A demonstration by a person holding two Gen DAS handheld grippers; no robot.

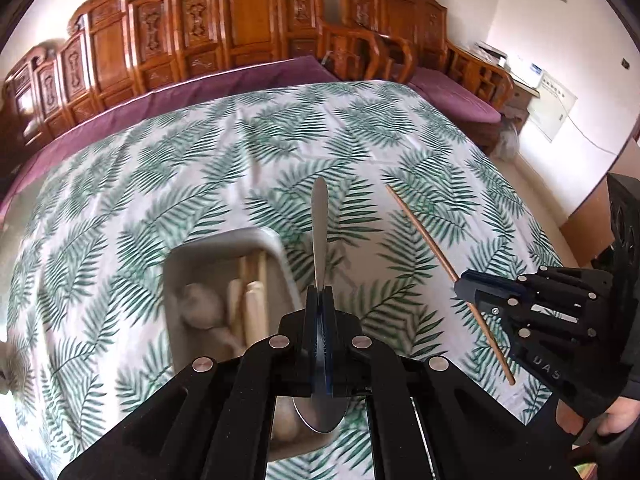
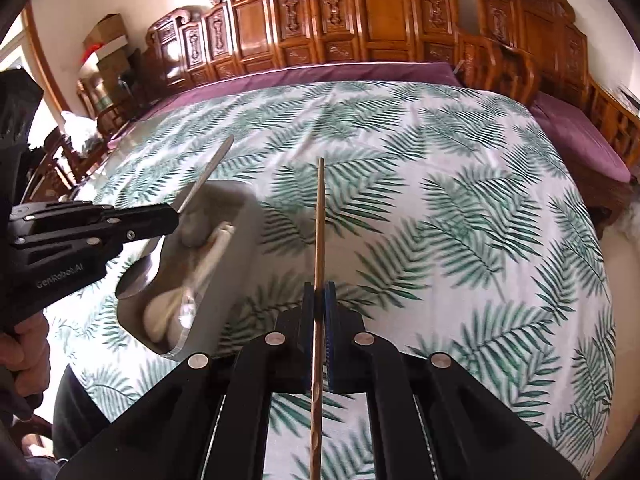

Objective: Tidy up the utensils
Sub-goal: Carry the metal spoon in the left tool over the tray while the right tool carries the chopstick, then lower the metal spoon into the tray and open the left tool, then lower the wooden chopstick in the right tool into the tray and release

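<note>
My left gripper (image 1: 319,293) is shut on a steel spoon (image 1: 319,220), handle pointing away and bowl (image 1: 318,416) hanging back under the fingers. It hovers just right of a white tray (image 1: 224,240) that holds pale spoons and chopsticks. My right gripper (image 2: 320,289) is shut on a single brown chopstick (image 2: 320,216), lifted above the leaf-print tablecloth (image 2: 440,200). From the right wrist view the left gripper (image 2: 174,216) and the spoon (image 2: 208,172) show over the white tray (image 2: 236,248). From the left wrist view the right gripper (image 1: 460,282) holds the chopstick (image 1: 424,232).
Carved wooden benches (image 1: 224,40) with purple cushions (image 1: 452,92) line the far side of the table. A person's hand (image 2: 24,344) grips the left handle. Boxes and bags sit at the far left (image 2: 104,52). A white cabinet (image 1: 536,84) stands by the wall.
</note>
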